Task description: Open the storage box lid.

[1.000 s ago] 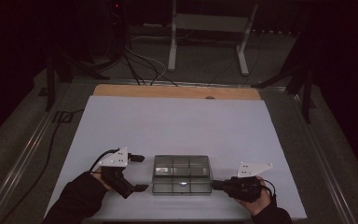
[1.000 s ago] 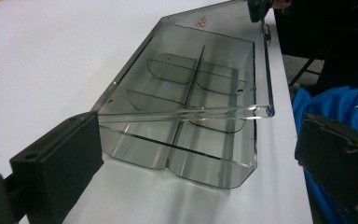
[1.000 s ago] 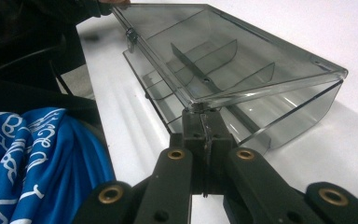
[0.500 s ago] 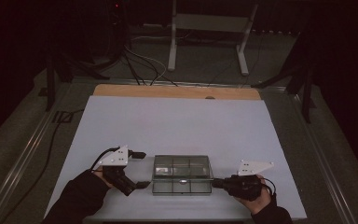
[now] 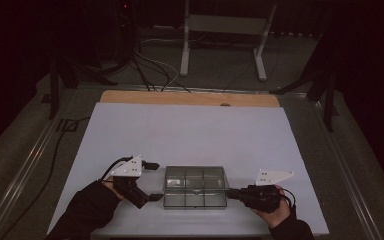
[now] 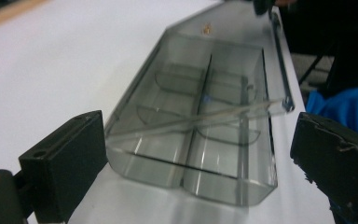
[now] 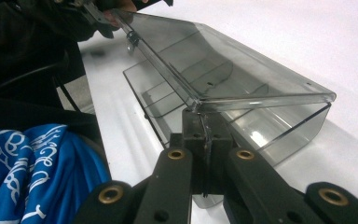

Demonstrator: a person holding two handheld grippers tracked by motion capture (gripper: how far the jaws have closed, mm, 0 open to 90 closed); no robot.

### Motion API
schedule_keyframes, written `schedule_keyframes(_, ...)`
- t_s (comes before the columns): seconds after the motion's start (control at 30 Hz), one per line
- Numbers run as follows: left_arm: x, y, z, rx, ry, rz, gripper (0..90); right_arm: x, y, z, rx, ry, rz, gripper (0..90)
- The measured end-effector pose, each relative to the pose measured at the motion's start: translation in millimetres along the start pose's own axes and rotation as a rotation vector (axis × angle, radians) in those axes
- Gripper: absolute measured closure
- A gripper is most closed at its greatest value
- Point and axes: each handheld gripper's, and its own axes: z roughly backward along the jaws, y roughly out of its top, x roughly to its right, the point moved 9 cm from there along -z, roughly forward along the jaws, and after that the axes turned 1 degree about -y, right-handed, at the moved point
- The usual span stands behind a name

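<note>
While sitting at near edge of white table (image 5: 190, 125), clear compartment box (image 5: 195, 186) is lying between both tools. Left gripper (image 5: 152, 181) is standing at box's left end, jaws spread apart, flanking that end, not pressing. Right gripper (image 7: 204, 122) is clamping together on lid (image 7: 223, 60) edge at box's right end, lid hanging slightly raised.

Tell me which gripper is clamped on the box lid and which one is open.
The right gripper is shut on the lid edge at the box's right end. The left gripper is open, its jaws standing wide at either side of the box's left end.
</note>
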Motion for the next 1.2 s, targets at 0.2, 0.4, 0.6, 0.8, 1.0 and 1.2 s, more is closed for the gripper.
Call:
schedule_keyframes(0.2,-2.2,0.6,0.9,0.003,0.015,-0.017,6.7,0.8,3.0,0.4,0.008,-0.001,0.000,90.0)
schedule_keyframes(0.4,-5.7,0.3,1.1,-0.003,0.054,-0.050,9.3,0.3,7.3,-0.4,0.014,0.004,0.004,90.0)
schedule_keyframes(0.6,-13.2,1.4,1.6,0.001,0.124,-0.070,20.4,0.2,9.8,-1.1,0.019,0.004,0.005,90.0)
schedule_keyframes(0.8,-14.2,2.8,-1.0,0.010,0.154,-0.131,31.5,0.6,12.6,-0.9,0.021,0.003,0.005,90.0)
schedule_keyframes(1.0,-15.1,2.8,-2.3,0.020,0.166,-0.204,42.8,2.3,17.5,-1.0,0.025,-0.009,-0.017,90.0)
schedule_keyframes(1.2,-23.6,-1.0,-5.1,0.014,0.229,-0.294,49.6,3.5,20.3,-1.1,0.030,-0.011,-0.025,90.0)
